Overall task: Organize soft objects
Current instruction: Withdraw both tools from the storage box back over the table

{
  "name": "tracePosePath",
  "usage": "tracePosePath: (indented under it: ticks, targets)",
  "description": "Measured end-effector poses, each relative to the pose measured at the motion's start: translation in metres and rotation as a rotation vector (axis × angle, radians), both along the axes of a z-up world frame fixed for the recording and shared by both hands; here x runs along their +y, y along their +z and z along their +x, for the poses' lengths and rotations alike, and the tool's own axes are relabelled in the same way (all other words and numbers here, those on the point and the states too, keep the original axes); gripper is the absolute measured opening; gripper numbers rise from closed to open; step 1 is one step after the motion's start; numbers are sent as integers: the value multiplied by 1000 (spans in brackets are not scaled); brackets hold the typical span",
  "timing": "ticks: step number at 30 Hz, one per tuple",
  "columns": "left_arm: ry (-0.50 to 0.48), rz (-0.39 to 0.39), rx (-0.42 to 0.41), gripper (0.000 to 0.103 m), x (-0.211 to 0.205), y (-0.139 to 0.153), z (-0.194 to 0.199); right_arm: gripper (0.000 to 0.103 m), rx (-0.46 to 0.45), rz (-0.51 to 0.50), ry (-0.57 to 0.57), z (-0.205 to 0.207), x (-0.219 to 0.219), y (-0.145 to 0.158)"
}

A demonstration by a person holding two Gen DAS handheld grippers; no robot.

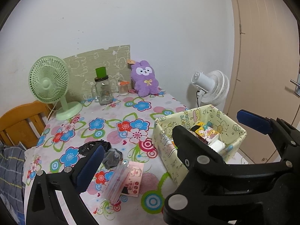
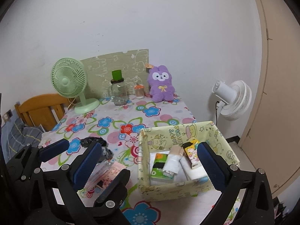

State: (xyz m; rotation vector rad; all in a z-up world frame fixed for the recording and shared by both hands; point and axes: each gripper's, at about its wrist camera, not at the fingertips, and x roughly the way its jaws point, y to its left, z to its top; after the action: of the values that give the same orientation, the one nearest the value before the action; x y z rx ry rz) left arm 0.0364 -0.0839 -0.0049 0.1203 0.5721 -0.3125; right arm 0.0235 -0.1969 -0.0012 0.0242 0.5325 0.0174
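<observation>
A pale yellow cartoon-print box [image 1: 232, 129] [image 2: 223, 136] stands at the table's near right, holding tissue packs and small soft packets [image 2: 163, 166]. Dark and grey socks [image 1: 112, 157] [image 2: 93, 141] lie on the floral cloth left of it, beside a clear pink packet [image 1: 127, 180] [image 2: 105, 174]. A purple plush rabbit [image 1: 145, 78] [image 2: 161, 83] leans on the far wall. My left gripper [image 1: 168, 136] is open and empty, over the packet and the box's left wall. My right gripper [image 2: 148, 161] is open and empty, straddling the box. The left gripper also shows in the right view [image 2: 61, 150].
A green desk fan [image 1: 48, 82] [image 2: 69, 78], a glass jar with a green cup on top [image 1: 102, 90] [image 2: 118, 91] and a small orange-lidded jar [image 1: 122, 88] stand at the back. A white fan [image 1: 211, 86] stands beyond the table's right edge. A wooden chair [image 1: 20, 121] is at left.
</observation>
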Motion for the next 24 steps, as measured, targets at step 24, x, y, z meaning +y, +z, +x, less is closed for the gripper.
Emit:
tracePosePath:
  ticks: [24]
  targets:
    - [24, -13, 46, 103, 55, -44, -2, 103, 56, 29, 74, -3, 51, -46]
